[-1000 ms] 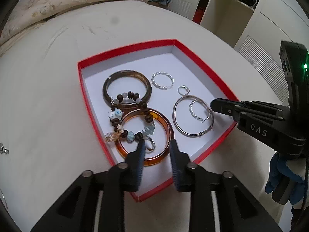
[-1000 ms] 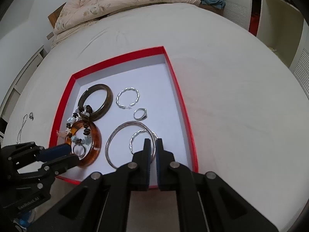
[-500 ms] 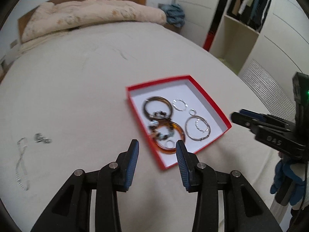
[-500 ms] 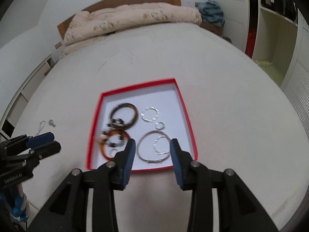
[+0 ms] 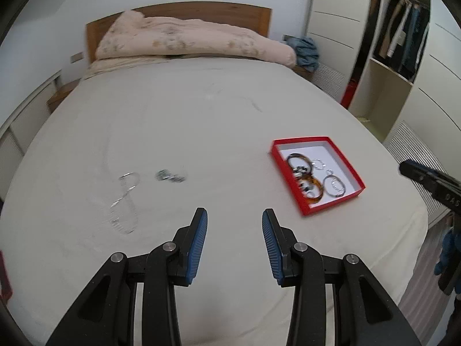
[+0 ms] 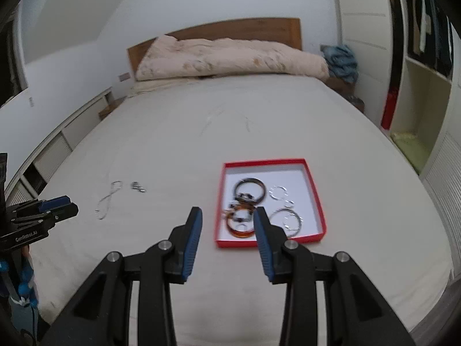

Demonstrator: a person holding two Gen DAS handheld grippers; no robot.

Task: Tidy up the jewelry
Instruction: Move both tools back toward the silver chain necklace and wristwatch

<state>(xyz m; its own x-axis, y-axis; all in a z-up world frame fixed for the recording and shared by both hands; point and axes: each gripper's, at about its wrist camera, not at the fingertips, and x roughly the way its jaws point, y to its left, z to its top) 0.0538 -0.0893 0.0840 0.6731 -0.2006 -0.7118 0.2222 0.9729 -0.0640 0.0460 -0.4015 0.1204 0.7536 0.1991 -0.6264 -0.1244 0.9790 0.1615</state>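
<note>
A red box (image 5: 302, 141) with a white floor lies on the beige bed, to the right in the left wrist view and ahead in the right wrist view (image 6: 265, 161). In it are a dark bangle (image 6: 249, 189), an amber bangle (image 6: 240, 227), a beaded bracelet and silver hoops (image 6: 286, 220). A thin silver chain (image 5: 124, 199) and a small metal piece (image 5: 170, 176) lie loose on the sheet to the left. My left gripper (image 5: 234, 212) is open and empty above bare sheet. My right gripper (image 6: 227, 210) is open and empty, high over the box's near left corner.
A rolled pink duvet (image 5: 187, 40) lies against the wooden headboard. A blue cloth (image 5: 306, 52) sits at the bed's far right corner. White wardrobes with open shelves (image 5: 397, 43) stand on the right. The bed's near edge is just below both grippers.
Both grippers rose and pulled back from the box. The right one went from shut to open, the left opened wider. The left view swung left, so the box now sits at its right.
</note>
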